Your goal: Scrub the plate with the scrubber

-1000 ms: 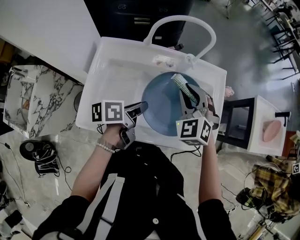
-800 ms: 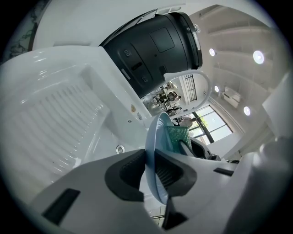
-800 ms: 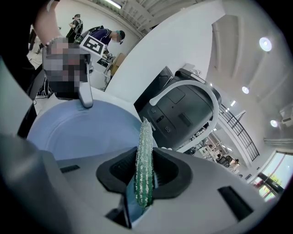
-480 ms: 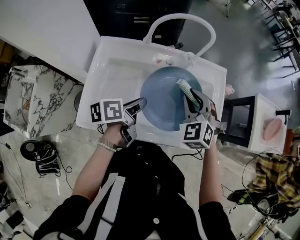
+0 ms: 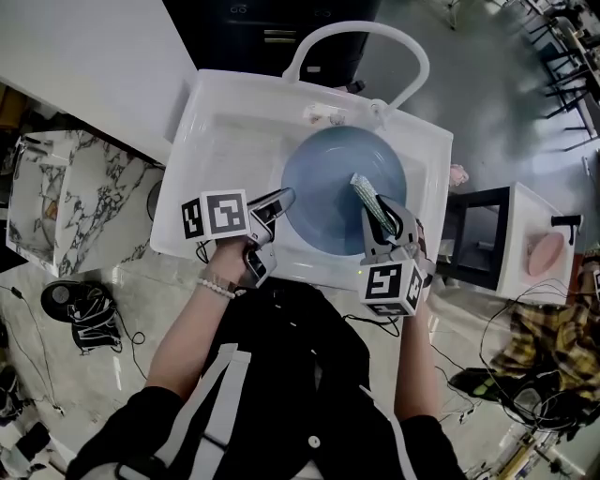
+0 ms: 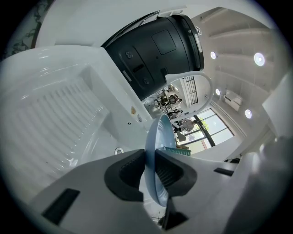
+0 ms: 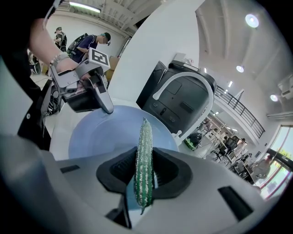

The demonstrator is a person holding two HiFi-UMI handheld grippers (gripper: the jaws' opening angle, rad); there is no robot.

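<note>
Left hand [image 5: 230, 267]: We see it at the plate's [image 5: 323, 183] near-left side, with a bead bracelet at the wrist, carrying the left gripper [image 6: 149, 171].
Left gripper: Its jaws are narrow and clamped on the plate's left rim. The left gripper view shows one dark pad on each face of the rim.
Right gripper [image 7: 145, 171]: It sits at the plate's near-right edge and points across the plate. The jaws are narrow and closed on the scrubber [image 7: 144, 155].
Scrubber: This is a flat green pad, gripped edge-on at its near end. Its free end reaches out from the jaws over the right half of the plate's inner face. We cannot tell whether it presses on that face.
Plate: It is light blue and round, with its inner face turned up toward the head camera. The left gripper is at its left rim and the scrubber lies over its right half, so the two grippers stand apart across the plate.
Sink [image 5: 216, 150]: This white basin lies under and around the plate, with a ribbed drain surface to the plate's left.
Faucet [image 5: 356, 37]: Its white arch rises at the sink's rim beyond the plate.
Black cabinet [image 5: 272, 28]: It stands behind the faucet, farthest from the plate.
</note>
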